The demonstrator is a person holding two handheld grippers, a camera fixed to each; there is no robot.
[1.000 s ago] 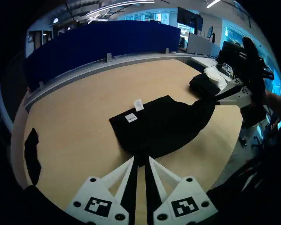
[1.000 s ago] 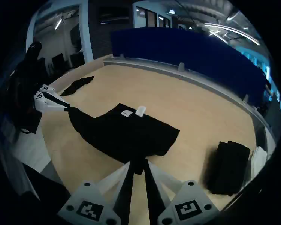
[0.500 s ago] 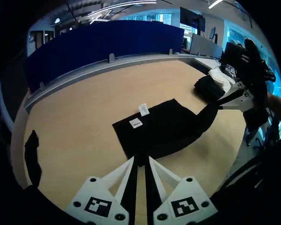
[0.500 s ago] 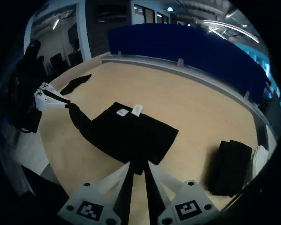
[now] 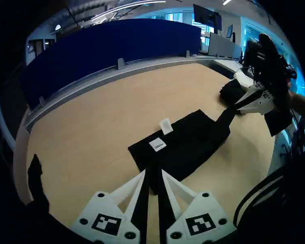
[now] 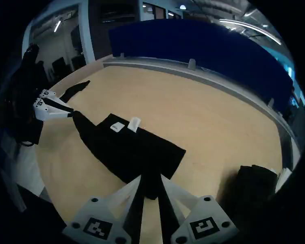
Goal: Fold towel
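Note:
A black towel [image 5: 181,142] [image 6: 132,152] with two white labels lies stretched across the light wooden table [image 5: 95,122] [image 6: 217,122]. My left gripper [image 5: 152,185] is shut on one corner of the towel, low in the left gripper view. In the right gripper view that same gripper [image 6: 71,113] appears far off at the left, pinching a raised towel corner. My right gripper [image 6: 150,191] is shut on the opposite corner. It shows in the left gripper view at the right [image 5: 234,110], held by a hand, with the cloth pulled up to it.
A stack of dark folded cloth [image 6: 252,189] [image 5: 234,87] with a white item beside it sits near the table's edge. Another black cloth [image 5: 34,175] [image 6: 73,90] lies at the far end. A blue partition [image 5: 103,44] runs along the table's back rim.
Both grippers have lifted and drawn the towel's corners apart, so the cloth now lies longer, narrower and tauter than a second ago. The labels shifted with it.

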